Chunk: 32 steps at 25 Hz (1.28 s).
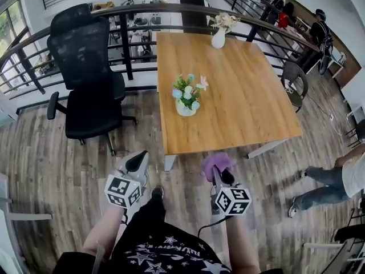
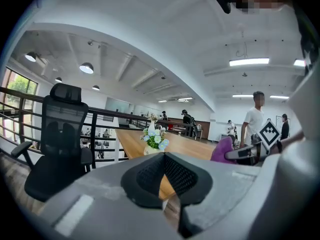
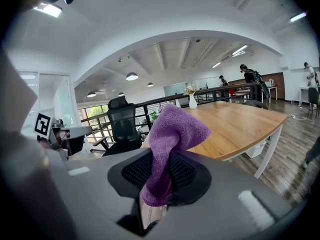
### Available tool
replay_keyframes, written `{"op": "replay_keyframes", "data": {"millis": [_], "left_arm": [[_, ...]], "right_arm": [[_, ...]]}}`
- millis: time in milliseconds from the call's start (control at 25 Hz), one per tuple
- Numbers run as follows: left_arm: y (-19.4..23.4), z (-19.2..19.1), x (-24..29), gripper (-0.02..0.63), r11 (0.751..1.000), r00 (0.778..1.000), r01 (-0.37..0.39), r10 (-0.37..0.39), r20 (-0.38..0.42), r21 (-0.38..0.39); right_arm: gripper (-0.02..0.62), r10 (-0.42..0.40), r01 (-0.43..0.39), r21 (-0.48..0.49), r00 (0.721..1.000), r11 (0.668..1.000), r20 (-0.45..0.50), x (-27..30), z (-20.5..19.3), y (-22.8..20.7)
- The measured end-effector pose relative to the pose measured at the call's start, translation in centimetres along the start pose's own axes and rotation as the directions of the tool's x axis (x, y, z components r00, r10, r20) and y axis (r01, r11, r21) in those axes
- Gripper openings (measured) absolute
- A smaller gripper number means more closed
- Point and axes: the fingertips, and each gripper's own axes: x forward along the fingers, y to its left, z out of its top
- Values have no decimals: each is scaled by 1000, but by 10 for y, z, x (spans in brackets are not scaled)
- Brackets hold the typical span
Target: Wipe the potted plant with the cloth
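A small potted plant (image 1: 186, 96) with pale blue, white and pink flowers in a white pot stands near the front left of the wooden table (image 1: 245, 90). It also shows in the left gripper view as the potted plant (image 2: 155, 141). My right gripper (image 1: 219, 170) is shut on a purple cloth (image 1: 215, 162), in front of the table's near edge. In the right gripper view the purple cloth (image 3: 170, 144) sticks up out of the closed jaws. My left gripper (image 1: 137, 162) is shut with nothing in it, over the floor left of the table's corner.
A black office chair (image 1: 88, 79) stands left of the table by a dark railing (image 1: 131, 16). A white vase of flowers (image 1: 220, 32) sits at the table's far edge. Another chair (image 1: 295, 81) is at the table's right; a person's legs (image 1: 325, 184) are on the floor at right.
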Motion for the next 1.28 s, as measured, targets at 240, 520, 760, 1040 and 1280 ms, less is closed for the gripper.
{"op": "replay_keyframes", "data": {"millis": [240, 520, 760, 1040, 1280], "left_arm": [[40, 10, 63, 2, 998, 997, 55, -56, -51, -23], [76, 14, 129, 2, 990, 984, 137, -141, -107, -45], [99, 9, 176, 2, 982, 974, 170, -180, -138, -86], [100, -4, 199, 2, 974, 961, 200, -216, -172, -109], [93, -14, 210, 2, 977, 959, 188, -204, -198, -100]], "right_arm": [[84, -46, 46, 19, 999, 999, -5, 64, 38, -11], [84, -128, 129, 42, 991, 991, -26, 134, 71, -30], [85, -186, 188, 35, 981, 982, -50, 170, 86, -42], [86, -232, 234, 31, 971, 972, -58, 183, 96, -66], [86, -198, 199, 15, 978, 980, -71, 206, 102, -85]]}}
